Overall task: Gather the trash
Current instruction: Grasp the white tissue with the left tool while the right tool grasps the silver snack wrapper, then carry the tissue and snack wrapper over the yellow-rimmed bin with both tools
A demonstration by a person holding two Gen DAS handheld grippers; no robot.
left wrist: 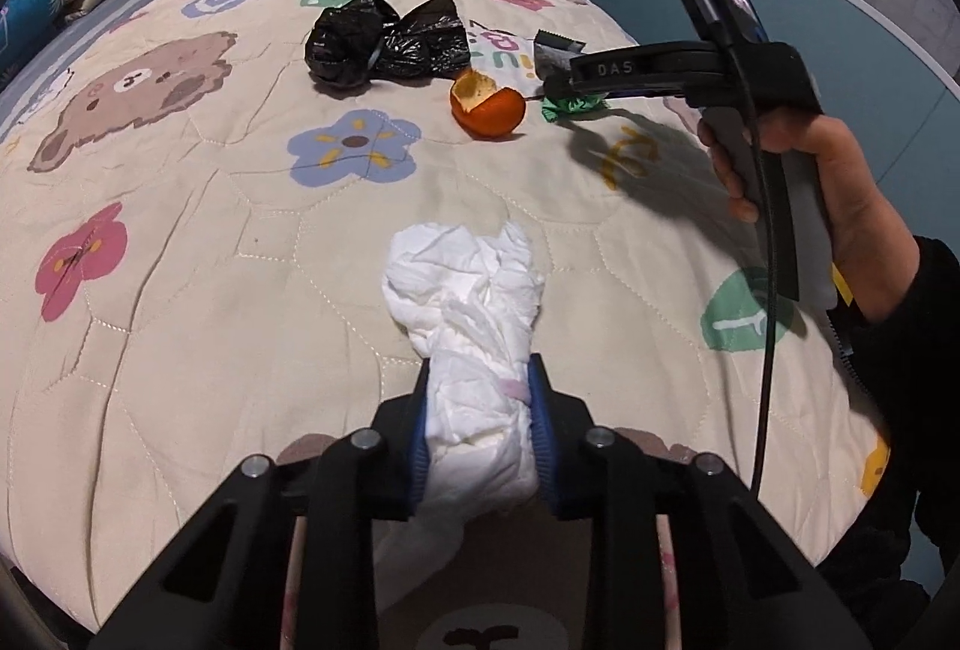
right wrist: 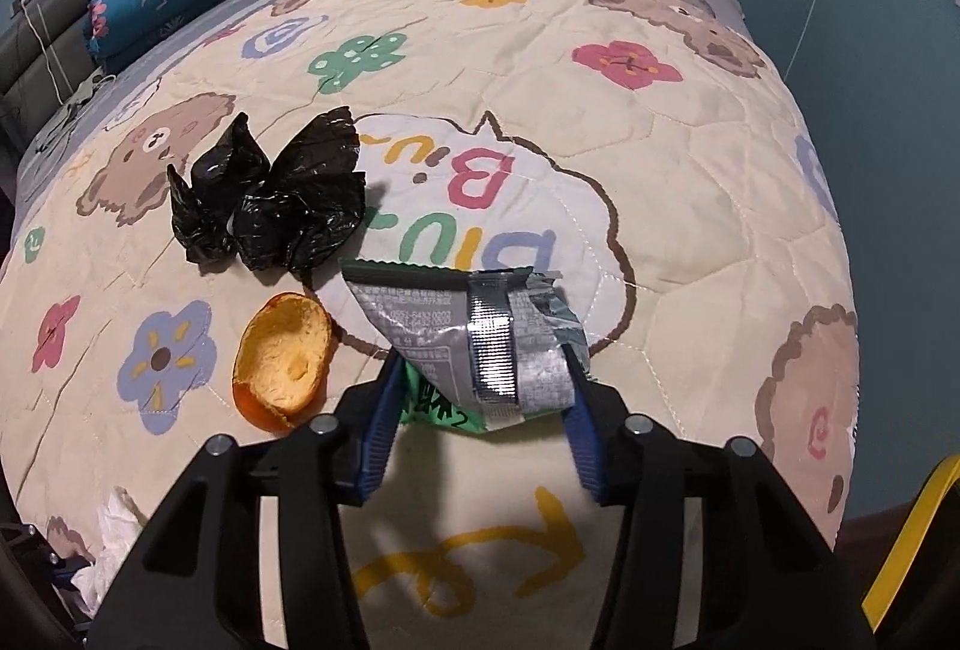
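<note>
Left tool clamped on crumpled white tissue — wad sticks out past fingertips over quilt on bed. Right tool closed on silver-and-green snack wrapper, pinched between blue pads. Orange peel lies cup-up just left of wrapper. Black plastic bag, crumpled, on quilt beyond peel — apart from both tools.

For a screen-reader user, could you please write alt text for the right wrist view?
The right gripper has its blue fingers around a crumpled silver-and-green snack wrapper on a cartoon-print quilt. An orange peel lies just left of it, with a crumpled black plastic bag farther back.
</note>
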